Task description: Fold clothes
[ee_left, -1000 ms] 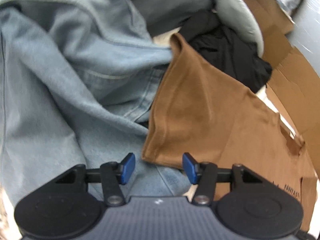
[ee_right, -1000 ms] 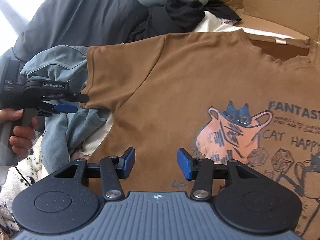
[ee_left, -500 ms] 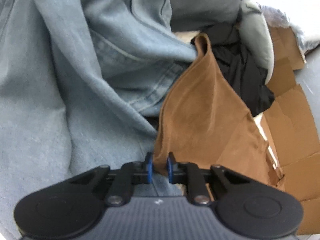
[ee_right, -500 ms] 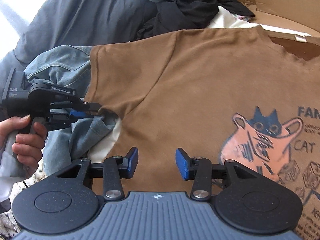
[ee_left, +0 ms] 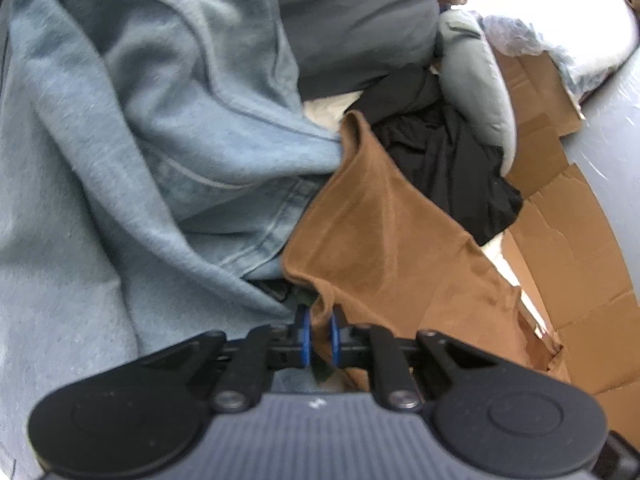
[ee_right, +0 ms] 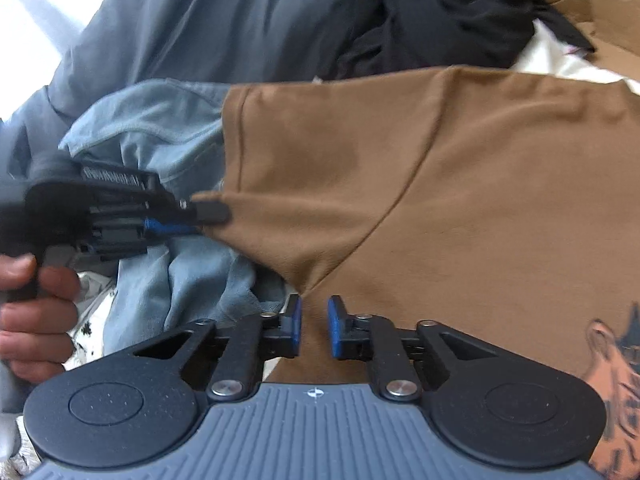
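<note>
A brown T-shirt [ee_left: 380,232] lies spread over a pile of clothes, its cat print [ee_right: 616,360] at the right wrist view's lower right. My left gripper [ee_left: 319,328] is closing and its blue pads [ee_left: 305,336] pinch the sleeve hem, pulling it taut. The right wrist view shows that left gripper [ee_right: 204,216] from the side, held by a hand [ee_right: 36,320], with the sleeve of the T-shirt [ee_right: 460,184] drawn out to it. My right gripper [ee_right: 314,320] sits just below the armpit seam, its jaws down to a narrow gap with brown fabric between them.
Light blue jeans [ee_left: 140,140] lie bunched left of the sleeve, and show again as jeans [ee_right: 160,128] under the left gripper. A black garment [ee_left: 440,160], a grey-blue one [ee_left: 352,20] and a grey cushion [ee_left: 476,80] lie behind. Flattened cardboard [ee_left: 560,220] lies at the right.
My left jaws went from open to shut on the sleeve hem and lifted it slightly. My right gripper slid left across the shirt to the armpit, and its jaws narrowed from wide open.
</note>
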`<state>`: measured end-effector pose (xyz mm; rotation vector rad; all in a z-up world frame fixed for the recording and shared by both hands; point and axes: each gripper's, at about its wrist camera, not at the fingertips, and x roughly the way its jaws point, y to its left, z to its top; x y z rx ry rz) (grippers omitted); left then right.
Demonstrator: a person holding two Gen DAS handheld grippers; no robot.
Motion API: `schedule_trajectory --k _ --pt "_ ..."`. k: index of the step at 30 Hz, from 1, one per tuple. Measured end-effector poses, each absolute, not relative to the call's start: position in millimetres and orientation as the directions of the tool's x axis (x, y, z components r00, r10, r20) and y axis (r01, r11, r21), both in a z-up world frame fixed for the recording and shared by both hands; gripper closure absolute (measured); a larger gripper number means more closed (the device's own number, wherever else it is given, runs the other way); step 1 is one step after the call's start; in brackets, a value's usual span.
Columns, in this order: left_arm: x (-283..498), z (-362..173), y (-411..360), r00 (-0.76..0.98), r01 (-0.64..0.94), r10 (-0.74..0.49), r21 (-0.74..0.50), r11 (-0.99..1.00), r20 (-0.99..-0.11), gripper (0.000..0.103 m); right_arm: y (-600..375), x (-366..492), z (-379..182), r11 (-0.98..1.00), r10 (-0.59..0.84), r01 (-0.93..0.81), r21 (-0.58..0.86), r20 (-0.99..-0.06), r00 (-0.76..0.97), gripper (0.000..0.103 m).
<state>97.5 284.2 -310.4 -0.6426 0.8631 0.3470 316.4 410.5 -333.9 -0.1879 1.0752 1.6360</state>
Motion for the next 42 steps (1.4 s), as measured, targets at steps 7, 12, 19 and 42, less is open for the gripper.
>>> schedule_trajectory --k 7,12,19,42 --pt "102.7 -303.8 270.0 0.624 -0.45 -0.019 -0.379 0.809 -0.781 0.093 426.0 306.8 -356.0 0.077 0.674 -0.83 0.553 -0.642 -0.365 0.103" --pt "102.7 -299.1 264.4 0.628 -0.432 -0.038 -0.389 0.814 -0.777 0.094 430.7 305.6 -362.9 0.102 0.665 -0.817 0.567 -0.65 -0.368 0.103" --pt "108.5 -297.7 249.7 0.627 -0.388 -0.091 -0.411 0.825 -0.774 0.095 441.2 305.2 -366.9 0.098 0.653 -0.822 0.561 -0.659 -0.372 0.1" --pt "107.4 -311.4 206.7 0.57 -0.302 -0.129 -0.352 0.886 -0.811 0.095 359.8 341.4 -335.6 0.164 0.727 -0.79 0.591 -0.614 -0.308 0.059"
